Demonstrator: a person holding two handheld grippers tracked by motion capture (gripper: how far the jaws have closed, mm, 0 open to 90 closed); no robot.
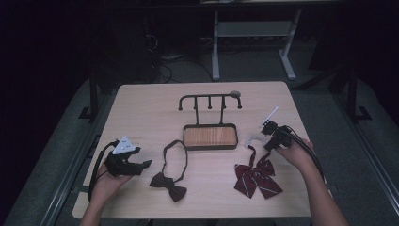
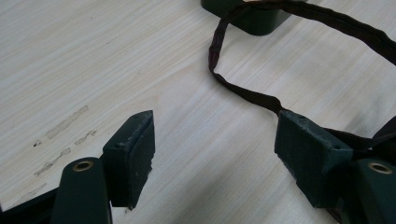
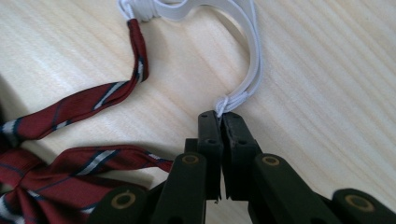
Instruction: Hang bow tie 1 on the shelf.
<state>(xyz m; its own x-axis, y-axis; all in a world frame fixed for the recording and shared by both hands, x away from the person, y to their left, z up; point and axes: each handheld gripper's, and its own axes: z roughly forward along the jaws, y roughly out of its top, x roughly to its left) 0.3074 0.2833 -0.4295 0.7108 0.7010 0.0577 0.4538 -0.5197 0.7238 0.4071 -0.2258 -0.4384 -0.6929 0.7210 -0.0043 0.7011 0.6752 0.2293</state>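
My right hand-held gripper (image 3: pixel 222 116) is clenched on the white elastic loop (image 3: pixel 252 51) of the red striped fabric bow tie (image 1: pixel 257 177), lying flat on the pale wood-grain counter (image 1: pixel 141 113) at its right front. My left hand-held gripper (image 2: pixel 215 149) is released, blocky pads wide apart, beside the dark bow tie (image 1: pixel 168 186) and its crinkled strap (image 2: pixel 243 93).

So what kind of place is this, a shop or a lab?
Probably a lab or recording room, not a shop: a lone wooden table in a dark room, loose cables on the floor, and a bare desk frame behind it.
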